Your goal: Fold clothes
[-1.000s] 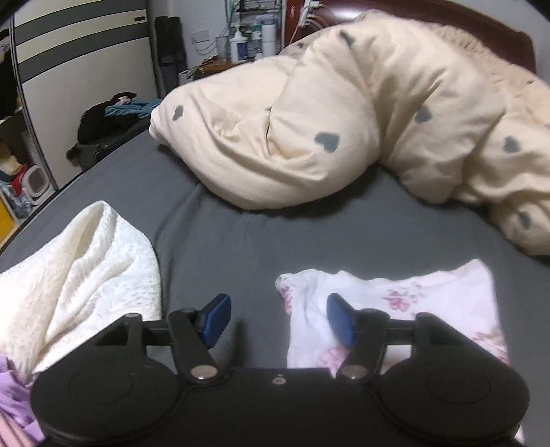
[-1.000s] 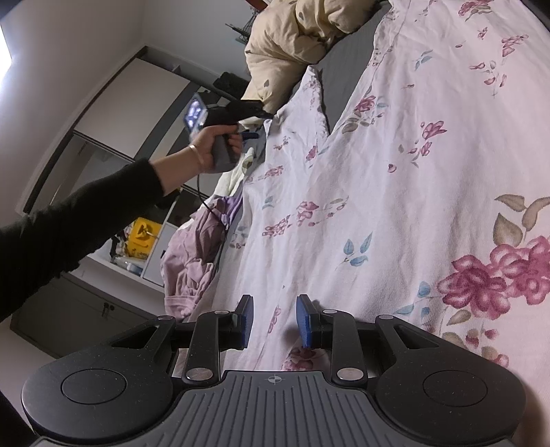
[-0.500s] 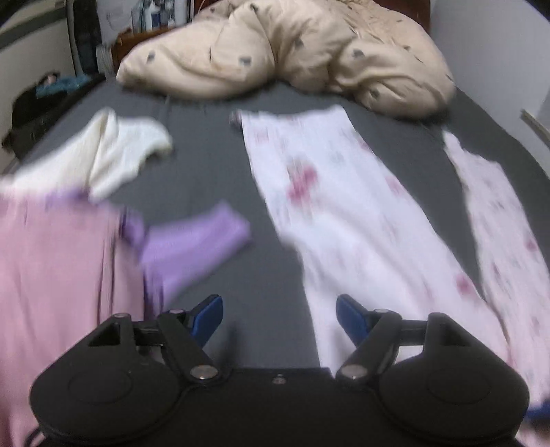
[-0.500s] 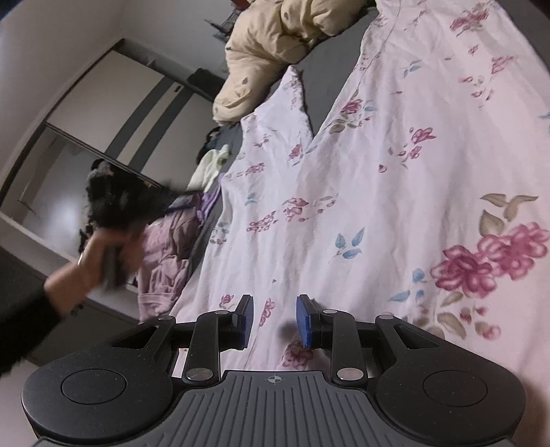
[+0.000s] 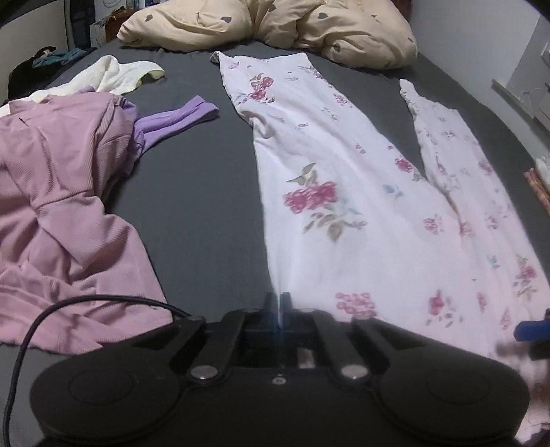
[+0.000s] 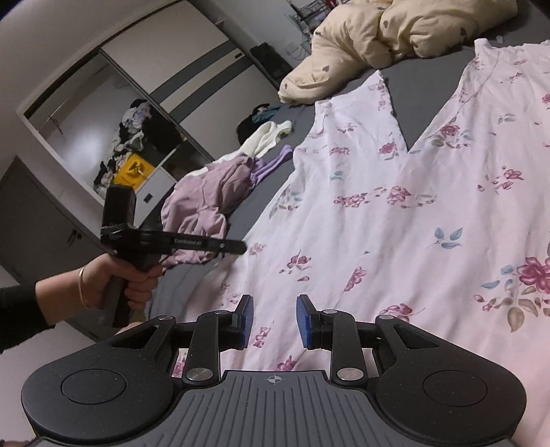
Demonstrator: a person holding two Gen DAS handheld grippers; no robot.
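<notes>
A white dress with pink flowers (image 5: pixel 326 192) lies spread lengthwise on the grey bed sheet (image 5: pixel 196 192). My left gripper (image 5: pixel 280 304) is at the dress's near left edge, and its jaws are pressed together on a thin strip of that hem. In the right wrist view the left gripper (image 6: pixel 242 246), held by a hand in a black sleeve, touches the side of the floral dress (image 6: pixel 412 223). My right gripper (image 6: pixel 275 321) hovers over the near part of the dress with its blue pads apart and flat fabric below them. One blue fingertip (image 5: pixel 531 329) of it shows at the left view's right edge.
A crumpled pink garment (image 5: pixel 58 192), a purple top (image 5: pixel 178 117) and a cream knit (image 5: pixel 113 74) lie on the bed's left side. A beige duvet (image 5: pixel 275 20) is heaped at the head. A cable (image 5: pixel 34 326) trails from the left gripper. A wardrobe (image 6: pixel 137 103) stands beyond the bed.
The left gripper pulled back from the dress's far end to its near left edge, and its jaws went from wide open to shut. The right gripper rolled and rose slightly, its gap unchanged.
</notes>
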